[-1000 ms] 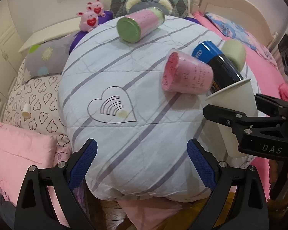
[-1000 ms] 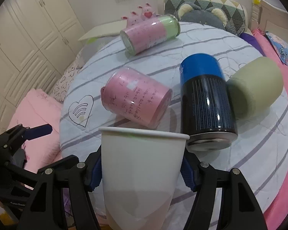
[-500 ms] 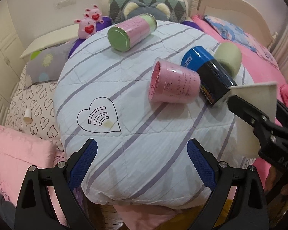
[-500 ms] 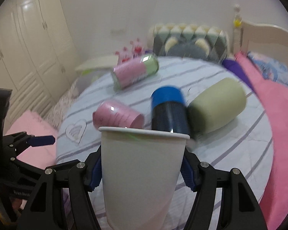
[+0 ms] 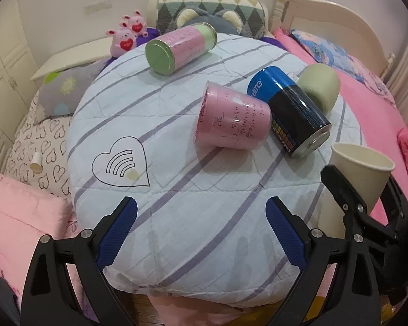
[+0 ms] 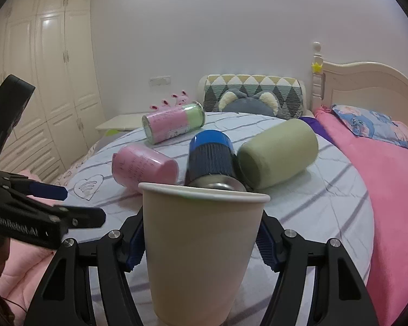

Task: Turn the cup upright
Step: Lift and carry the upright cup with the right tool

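Note:
A white paper cup [image 6: 201, 247] stands mouth up between the blue pads of my right gripper [image 6: 201, 240], which is shut on it. In the left wrist view the cup [image 5: 363, 169] shows at the right edge of the round striped cushion [image 5: 176, 217], held by the right gripper [image 5: 367, 209] and tilted a little. My left gripper [image 5: 201, 222] is open and empty, over the cushion's near edge. It also shows in the right wrist view [image 6: 46, 203] at the left.
On the cushion lie a pink cup [image 5: 231, 121], a blue and black can [image 5: 291, 111], a green cup [image 5: 319, 88] and a pink and green can [image 5: 179, 47]. Pink bedding [image 6: 389, 179] lies to the right, pillows [image 5: 40, 141] to the left, wardrobes [image 6: 40, 81] behind.
My right gripper has tipped the paper cup up toward level and lowered it at the cushion's right edge. The left gripper has drawn back a little and stays open.

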The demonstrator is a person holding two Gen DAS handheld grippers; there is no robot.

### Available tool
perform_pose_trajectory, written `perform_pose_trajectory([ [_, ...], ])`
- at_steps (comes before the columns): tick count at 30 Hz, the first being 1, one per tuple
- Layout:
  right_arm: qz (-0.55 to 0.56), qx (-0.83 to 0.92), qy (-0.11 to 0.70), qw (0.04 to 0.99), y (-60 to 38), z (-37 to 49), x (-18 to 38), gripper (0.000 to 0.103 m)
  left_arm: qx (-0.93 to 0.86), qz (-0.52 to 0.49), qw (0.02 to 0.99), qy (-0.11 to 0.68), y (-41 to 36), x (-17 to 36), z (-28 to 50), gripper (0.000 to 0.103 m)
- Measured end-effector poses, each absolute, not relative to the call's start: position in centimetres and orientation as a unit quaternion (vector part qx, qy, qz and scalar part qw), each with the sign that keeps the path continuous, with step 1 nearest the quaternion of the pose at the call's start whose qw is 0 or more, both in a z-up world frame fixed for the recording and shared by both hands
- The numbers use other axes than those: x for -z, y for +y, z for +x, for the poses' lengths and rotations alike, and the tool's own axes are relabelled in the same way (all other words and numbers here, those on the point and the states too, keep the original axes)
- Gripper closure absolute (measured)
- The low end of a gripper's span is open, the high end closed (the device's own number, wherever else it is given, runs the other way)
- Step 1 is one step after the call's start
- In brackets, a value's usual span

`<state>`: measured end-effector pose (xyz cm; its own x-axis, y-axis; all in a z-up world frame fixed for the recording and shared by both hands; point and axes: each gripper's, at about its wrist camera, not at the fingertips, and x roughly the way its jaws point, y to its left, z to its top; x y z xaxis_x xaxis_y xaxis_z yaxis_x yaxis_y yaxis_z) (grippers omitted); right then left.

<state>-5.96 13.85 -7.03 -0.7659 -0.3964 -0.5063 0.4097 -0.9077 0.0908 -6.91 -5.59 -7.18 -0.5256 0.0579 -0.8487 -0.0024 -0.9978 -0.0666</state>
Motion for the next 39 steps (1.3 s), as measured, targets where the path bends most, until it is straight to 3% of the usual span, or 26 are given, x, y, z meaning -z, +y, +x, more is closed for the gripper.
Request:
perform_pose_trajectory([
  [13,0.274,0.936,0.025,0.221,14.5,-3.5,9.1,0.035,-0.873,-0.485,-0.007,-0.043,-6.0,7.5,-5.2,0.004],
  [16,0.252,0.942,0.051,0.217,14.0,-3.1,8.8,0.040,-0.874,-0.483,-0.011,-0.053,-6.5,7.4,-4.8,0.004],
  [25,0.191,0.952,0.095,0.220,11.1,-4.4,6.7,0.040,-0.882,-0.464,-0.038,-0.073,-8.3,6.6,-4.6,0.004],
  [33,0.242,0.940,0.107,0.216,10.5,-4.0,9.6,0.040,-0.885,-0.457,-0.042,-0.073,-8.8,6.8,-4.3,0.004],
  [36,0.252,0.938,0.111,0.213,11.0,-3.5,10.2,0.039,-0.888,-0.452,-0.039,-0.069,-8.7,6.6,-4.1,0.003],
  [39,0.253,0.939,0.104,0.210,11.8,-3.1,10.1,0.029,-0.890,-0.450,-0.036,-0.069,-8.5,6.5,-4.0,0.001],
])
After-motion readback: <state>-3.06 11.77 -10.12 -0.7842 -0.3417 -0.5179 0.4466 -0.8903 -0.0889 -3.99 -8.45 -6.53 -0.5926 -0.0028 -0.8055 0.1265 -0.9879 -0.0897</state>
